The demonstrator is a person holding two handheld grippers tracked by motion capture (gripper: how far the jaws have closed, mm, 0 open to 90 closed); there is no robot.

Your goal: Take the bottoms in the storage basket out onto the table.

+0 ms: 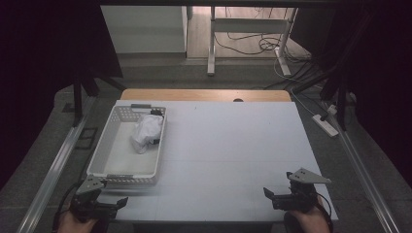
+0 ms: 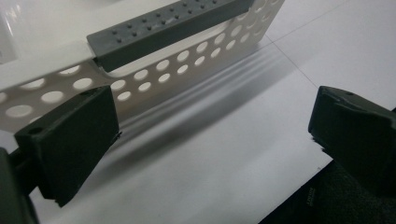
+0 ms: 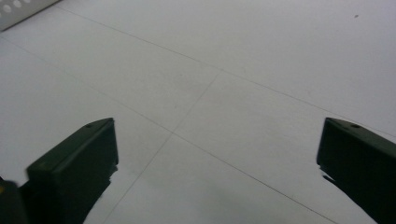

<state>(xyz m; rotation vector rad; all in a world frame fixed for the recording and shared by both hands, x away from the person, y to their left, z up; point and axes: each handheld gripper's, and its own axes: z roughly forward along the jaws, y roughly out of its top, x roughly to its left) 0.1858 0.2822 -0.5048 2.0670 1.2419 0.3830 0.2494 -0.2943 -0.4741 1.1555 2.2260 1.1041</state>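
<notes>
- The left gripper point(image 1: 114, 203) is at the near left corner of the white table point(image 1: 233, 160), just in front of the short near wall of the white basket point(image 1: 109, 180). Its jaws are spread wide with nothing between them.
- In the left gripper view, the perforated wall of the basket point(image 2: 187, 53) with its grey handle strip point(image 2: 163, 28) stands just beyond the jaws, close to the left jaw, but no contact is visible.
- The right gripper point(image 1: 272, 196) is at the near right corner of the table, well apart from the basket. Its jaws are also spread wide and hold nothing.
- In the right gripper view, bare table surface point(image 3: 210, 93) lies between the jaws, and one corner of the basket point(image 3: 21, 11) appears at the top left.
- The basket lies on the left side of the table, its long side going away from the person.
- A crumpled white cloth point(image 1: 145, 132) lies inside the basket, in its far half, near the right wall. A small dark thing is beside the cloth, but it is too small to identify.
</notes>
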